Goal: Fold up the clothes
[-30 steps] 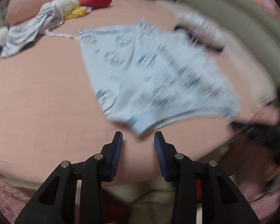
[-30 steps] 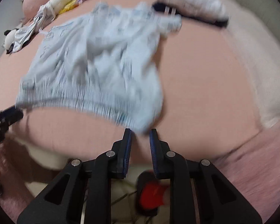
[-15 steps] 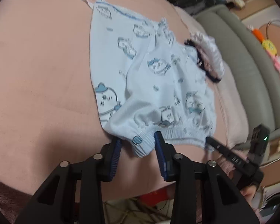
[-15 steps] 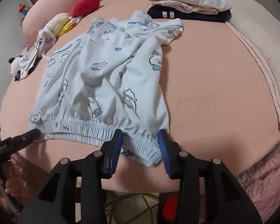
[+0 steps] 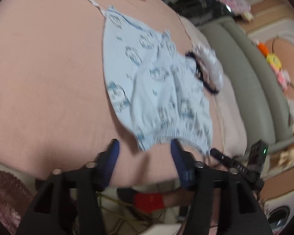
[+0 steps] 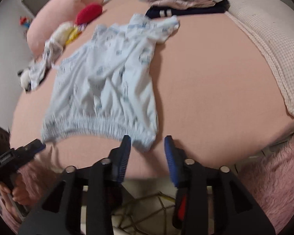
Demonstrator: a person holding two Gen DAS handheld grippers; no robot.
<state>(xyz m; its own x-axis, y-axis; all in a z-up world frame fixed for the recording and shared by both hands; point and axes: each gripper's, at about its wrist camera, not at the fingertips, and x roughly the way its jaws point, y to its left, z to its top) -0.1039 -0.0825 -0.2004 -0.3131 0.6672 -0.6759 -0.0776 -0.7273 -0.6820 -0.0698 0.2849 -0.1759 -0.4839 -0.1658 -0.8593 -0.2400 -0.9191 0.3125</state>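
Note:
A light blue garment with cartoon prints lies spread on the pink bed, its elastic waistband towards me. My left gripper sits at the waistband's left corner, its jaws opening; the cloth corner lies loose between the fingers and the pads do not press on it. My right gripper is at the right corner, its jaws also opening around slack cloth. Each gripper shows at the edge of the other's view.
A stack of folded clothes sits at the far right of the bed. A pink pillow, a red plush and a crumpled pale garment lie far left. A waffle blanket covers the right side.
The garment went from swinging in the air to lying flat on the bed. Both grippers' jaws have widened off the waistband corners, the left one most, and both drew back a little.

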